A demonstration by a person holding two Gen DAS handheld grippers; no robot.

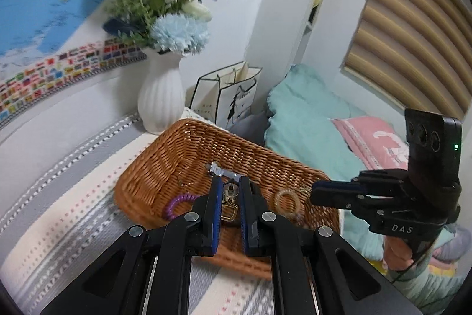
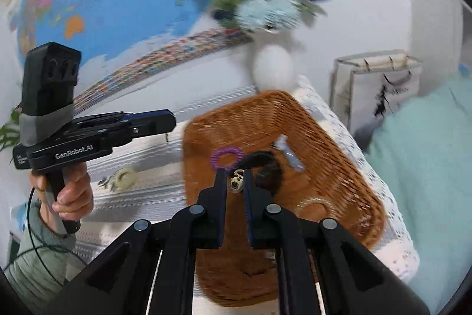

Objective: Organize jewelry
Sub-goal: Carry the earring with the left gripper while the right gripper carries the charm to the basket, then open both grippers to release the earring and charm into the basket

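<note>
In the left wrist view my left gripper (image 1: 230, 181) is shut on a gold earring (image 1: 229, 195) with a square drop, held above the near side of a brown wicker basket (image 1: 165, 155). My right gripper (image 2: 234, 174) is shut on a small gold earring (image 2: 236, 182) over the same basket (image 2: 339, 167). In the basket lie a purple coil hair tie (image 2: 225, 157), a black scrunchie (image 2: 267, 167), a silver hair clip (image 2: 287, 154) and a gold bangle (image 2: 315, 205). The left gripper (image 2: 172, 120) appears at the left, over the cloth, and the right gripper (image 1: 314, 191) at the right.
The basket stands on a striped cloth (image 1: 73, 197). A white vase (image 1: 160, 99) of flowers is behind it, with a paper bag (image 1: 233, 96) beside that. A teal blanket (image 1: 306, 120) lies to the right. A pale trinket (image 2: 125, 179) rests on the cloth left of the basket.
</note>
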